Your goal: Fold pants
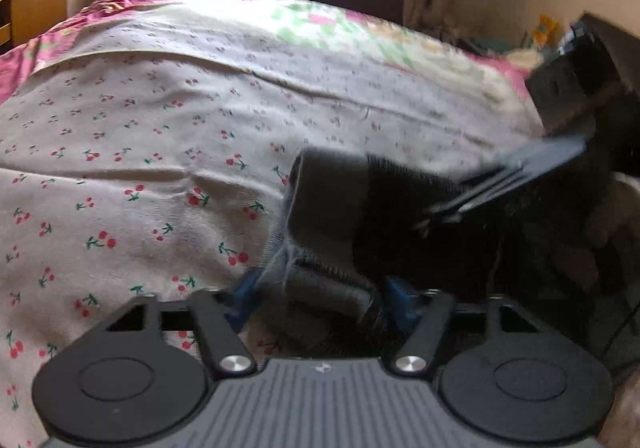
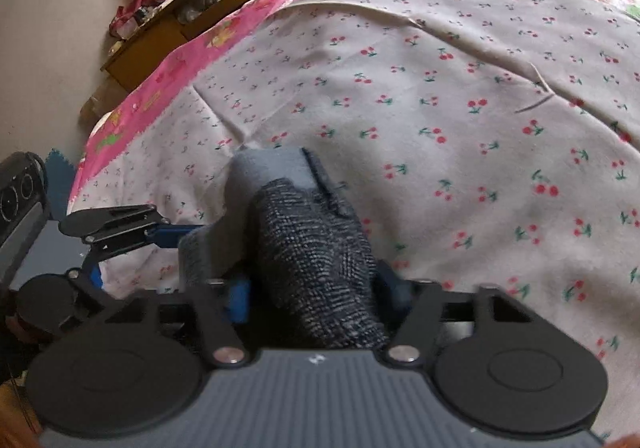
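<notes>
On bed: dark pants (image 2: 316, 260) bunched on cherry-print sheet (image 2: 460, 120)
Left gripper (image 1: 326, 300): clenched on pants (fingertips buried)
Right gripper (image 2: 316, 296): clenched on pants, pads hidden

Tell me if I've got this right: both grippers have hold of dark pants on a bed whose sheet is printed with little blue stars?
Not stars. The right wrist view shows the bed sheet printed with small red cherries. The rest holds: the left gripper and right gripper each have the dark pants between their fingers.
</notes>
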Action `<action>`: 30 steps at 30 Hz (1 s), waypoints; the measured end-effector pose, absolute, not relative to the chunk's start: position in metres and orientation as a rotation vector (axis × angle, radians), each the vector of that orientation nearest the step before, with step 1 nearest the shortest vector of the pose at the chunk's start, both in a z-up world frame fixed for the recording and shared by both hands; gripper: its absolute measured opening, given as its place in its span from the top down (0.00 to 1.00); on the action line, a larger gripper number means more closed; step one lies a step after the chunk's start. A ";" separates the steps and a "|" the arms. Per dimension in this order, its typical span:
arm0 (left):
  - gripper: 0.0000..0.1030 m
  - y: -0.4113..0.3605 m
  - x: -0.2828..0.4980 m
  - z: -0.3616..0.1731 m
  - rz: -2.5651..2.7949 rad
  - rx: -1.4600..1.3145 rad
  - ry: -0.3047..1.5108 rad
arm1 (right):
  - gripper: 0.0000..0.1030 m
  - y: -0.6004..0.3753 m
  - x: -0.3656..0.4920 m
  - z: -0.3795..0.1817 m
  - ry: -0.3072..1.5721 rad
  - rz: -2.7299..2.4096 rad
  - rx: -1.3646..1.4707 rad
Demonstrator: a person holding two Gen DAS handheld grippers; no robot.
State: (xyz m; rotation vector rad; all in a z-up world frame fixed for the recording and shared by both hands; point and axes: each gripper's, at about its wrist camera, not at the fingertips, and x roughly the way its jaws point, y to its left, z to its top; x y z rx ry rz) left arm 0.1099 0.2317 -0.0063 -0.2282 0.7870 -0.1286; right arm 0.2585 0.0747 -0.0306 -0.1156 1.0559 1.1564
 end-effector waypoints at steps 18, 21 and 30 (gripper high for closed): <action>0.49 0.297 0.052 0.012 0.125 -0.260 0.763 | 0.57 0.180 0.206 -0.016 0.972 1.237 -0.201; 0.44 0.284 0.047 0.020 0.141 -0.176 0.741 | 0.54 0.164 0.205 -0.010 0.947 1.199 -0.157; 0.39 0.251 0.036 0.039 0.269 0.080 0.724 | 0.45 -0.001 0.160 0.036 0.692 0.971 0.065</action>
